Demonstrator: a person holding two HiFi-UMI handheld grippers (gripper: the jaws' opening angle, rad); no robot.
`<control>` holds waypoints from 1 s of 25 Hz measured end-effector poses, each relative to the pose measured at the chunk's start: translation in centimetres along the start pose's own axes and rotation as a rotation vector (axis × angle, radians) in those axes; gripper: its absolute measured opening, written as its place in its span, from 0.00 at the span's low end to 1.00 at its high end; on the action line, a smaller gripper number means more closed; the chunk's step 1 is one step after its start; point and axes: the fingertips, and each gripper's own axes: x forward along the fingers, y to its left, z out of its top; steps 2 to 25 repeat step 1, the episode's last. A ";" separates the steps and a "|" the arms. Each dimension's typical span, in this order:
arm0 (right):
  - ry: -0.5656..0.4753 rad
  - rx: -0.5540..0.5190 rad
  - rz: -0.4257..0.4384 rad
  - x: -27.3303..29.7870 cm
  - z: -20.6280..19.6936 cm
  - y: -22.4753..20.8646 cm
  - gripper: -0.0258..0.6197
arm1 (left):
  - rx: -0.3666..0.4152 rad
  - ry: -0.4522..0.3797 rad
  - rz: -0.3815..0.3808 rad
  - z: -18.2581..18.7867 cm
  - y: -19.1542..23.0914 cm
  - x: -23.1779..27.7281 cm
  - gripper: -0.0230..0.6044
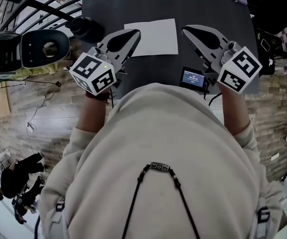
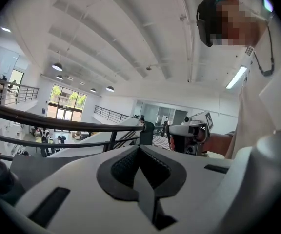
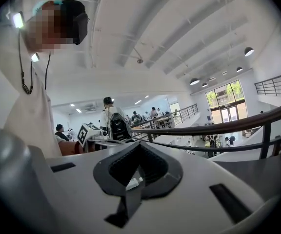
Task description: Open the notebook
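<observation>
In the head view the notebook (image 1: pixel 152 37) lies flat and closed, a white rectangle on the dark table (image 1: pixel 203 6). My left gripper (image 1: pixel 133 33) hovers at the notebook's left near corner, jaws shut with nothing in them. My right gripper (image 1: pixel 186 30) hangs just right of the notebook, also shut and empty. Both point roughly level, away from the person. In the left gripper view the pads of the left gripper (image 2: pixel 140 150) meet, and the right gripper (image 2: pixel 191 130) shows beyond. In the right gripper view the right gripper (image 3: pixel 139 147) is closed too. Neither gripper view shows the notebook.
A small device with a lit screen (image 1: pixel 193 77) rests on the table's near edge under the right gripper. A black round object (image 1: pixel 86 28) sits at the table's left corner. A grey machine (image 1: pixel 34 49) stands left of it. A dark railing (image 3: pixel 218 128) runs beyond the table.
</observation>
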 end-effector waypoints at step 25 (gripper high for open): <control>0.001 -0.004 0.005 0.1 0.1 0.0 0.06 | 0.001 0.002 -0.003 -0.2 -0.1 0.0 0.04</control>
